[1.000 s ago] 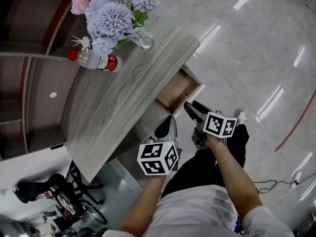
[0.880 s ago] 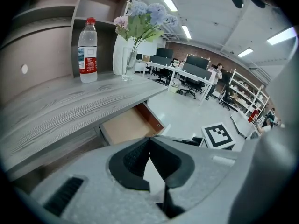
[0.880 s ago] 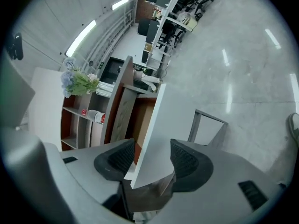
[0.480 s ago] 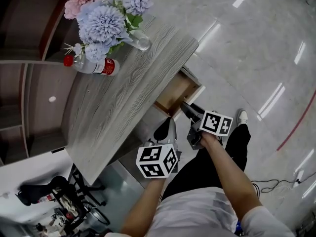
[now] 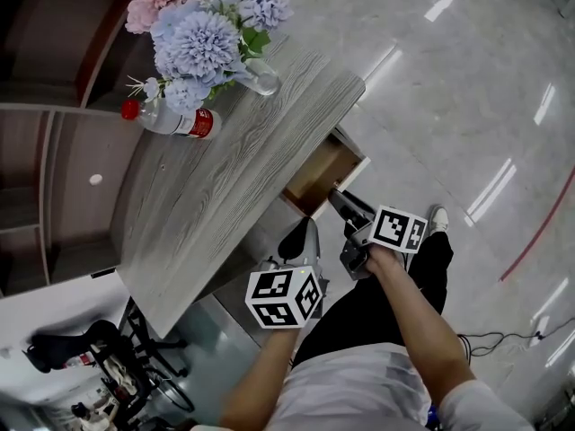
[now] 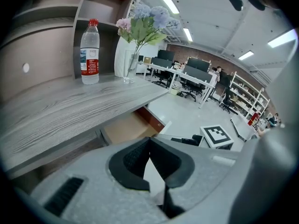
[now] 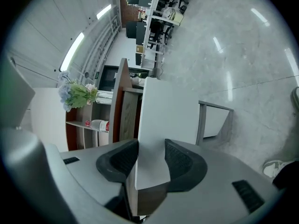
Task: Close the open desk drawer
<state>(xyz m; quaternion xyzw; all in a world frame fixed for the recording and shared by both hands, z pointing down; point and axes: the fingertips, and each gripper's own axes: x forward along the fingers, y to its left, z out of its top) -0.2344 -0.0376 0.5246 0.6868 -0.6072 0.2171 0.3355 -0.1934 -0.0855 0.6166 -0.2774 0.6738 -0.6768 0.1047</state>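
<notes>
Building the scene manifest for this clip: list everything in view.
desk: 1, grey wood-grain, centre
drawer: 1, tan inside, white front, open under the desk
water bottle: 1, clear, red cap, upright on desk
flowers in glass vase: 1 bunch, blue and pink, beside bottle
shelf unit: 1, brown, behind desk
left gripper: 1, grey, shut, empty
right gripper: 1, grey, jaws just closing onto drawer front

the tabletop (image 5: 234, 178) hides most of the drawer (image 5: 319, 173), and only its front end shows. the flowers (image 5: 193, 43) are cut off by the top edge of the head view. the print on the bottle (image 5: 166, 119) is too small to read.
</notes>
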